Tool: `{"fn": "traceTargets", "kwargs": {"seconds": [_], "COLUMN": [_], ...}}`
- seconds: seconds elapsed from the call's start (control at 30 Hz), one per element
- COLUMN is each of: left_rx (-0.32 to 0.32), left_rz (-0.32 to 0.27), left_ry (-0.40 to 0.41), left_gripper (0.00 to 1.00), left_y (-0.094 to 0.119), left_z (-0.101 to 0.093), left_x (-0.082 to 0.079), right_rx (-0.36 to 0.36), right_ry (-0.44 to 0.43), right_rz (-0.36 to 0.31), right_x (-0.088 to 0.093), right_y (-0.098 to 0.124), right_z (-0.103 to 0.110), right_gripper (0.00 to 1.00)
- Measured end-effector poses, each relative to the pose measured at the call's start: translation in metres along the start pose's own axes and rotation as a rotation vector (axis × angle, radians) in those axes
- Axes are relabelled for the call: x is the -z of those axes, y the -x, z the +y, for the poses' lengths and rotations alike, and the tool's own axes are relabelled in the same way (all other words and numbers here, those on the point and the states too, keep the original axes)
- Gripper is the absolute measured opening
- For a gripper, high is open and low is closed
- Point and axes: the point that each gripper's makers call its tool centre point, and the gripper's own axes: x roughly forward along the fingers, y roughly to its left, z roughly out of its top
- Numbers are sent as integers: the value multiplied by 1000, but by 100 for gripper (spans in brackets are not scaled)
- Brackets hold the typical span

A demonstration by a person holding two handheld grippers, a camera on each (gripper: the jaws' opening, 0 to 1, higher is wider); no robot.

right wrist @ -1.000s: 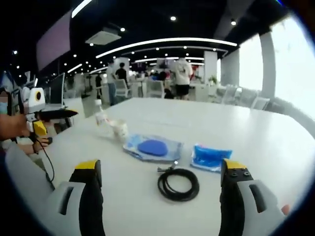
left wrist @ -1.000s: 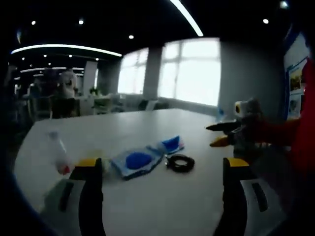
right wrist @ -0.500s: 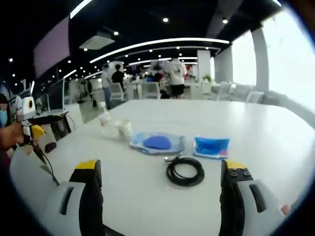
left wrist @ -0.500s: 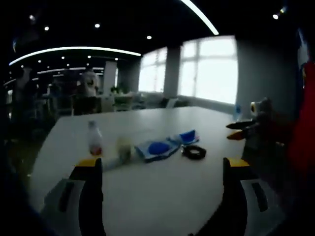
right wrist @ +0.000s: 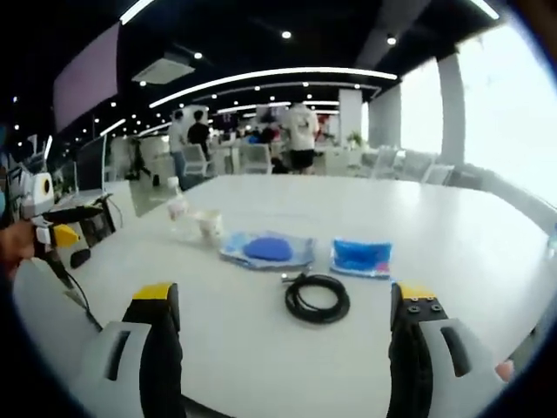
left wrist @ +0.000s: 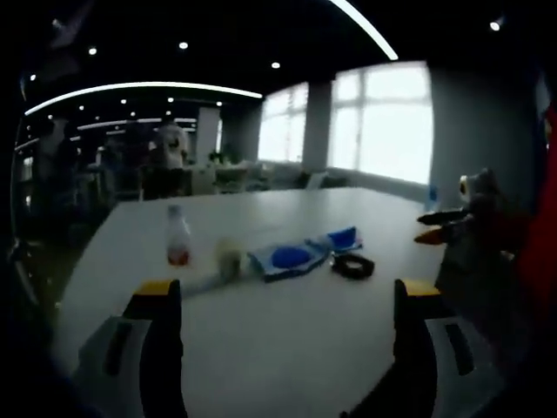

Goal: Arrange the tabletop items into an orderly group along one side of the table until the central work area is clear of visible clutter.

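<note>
Both cameras have pulled back over the last second: in each view the items now look smaller and farther off than a second ago, while their layout on the surface (right wrist: 487, 261) looks the same. So the change is in the hands, not in the clutter, and nothing has been tidied yet.

In the right gripper view the cable (right wrist: 317, 298), a black coil, lies nearest, about mid-surface. Just beyond it sit the blue pouch (right wrist: 361, 257) and a clear packet (right wrist: 266, 250) with a blue disc inside. Farther toward the far left edge stand the cup (right wrist: 207, 224) and the bottle (right wrist: 178, 207), close together. The left gripper view shows the same row from the other side: bottle (left wrist: 177, 245), cup (left wrist: 229, 259), packet (left wrist: 291, 258), pouch (left wrist: 344, 238), cable (left wrist: 352, 266).

The right gripper (right wrist: 283, 300) has its jaws wide apart and holds nothing; the left gripper (left wrist: 283, 292) likewise, jaws apart and empty. Each shows in the other's view, off the surface's edge: left gripper (right wrist: 54, 228), right gripper (left wrist: 448, 225).

Judged from this, the task is at its start: all five things sit near the middle and neither gripper is close to any of them.
</note>
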Motion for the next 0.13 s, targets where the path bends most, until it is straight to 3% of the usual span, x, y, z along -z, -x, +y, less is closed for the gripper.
{"fn": "traceTargets", "kwargs": {"seconds": [0.13], "left_rx": [0], "left_rz": [11], "left_ry": [8], "left_gripper": [99], "left_y": [-1], "left_z": [1], "left_x": [3], "right_rx": [22], "right_ry": [-10], "right_rz": [-12], "right_x": [-2], "right_y": [1], "right_z": [-4], "right_gripper": [100]}}
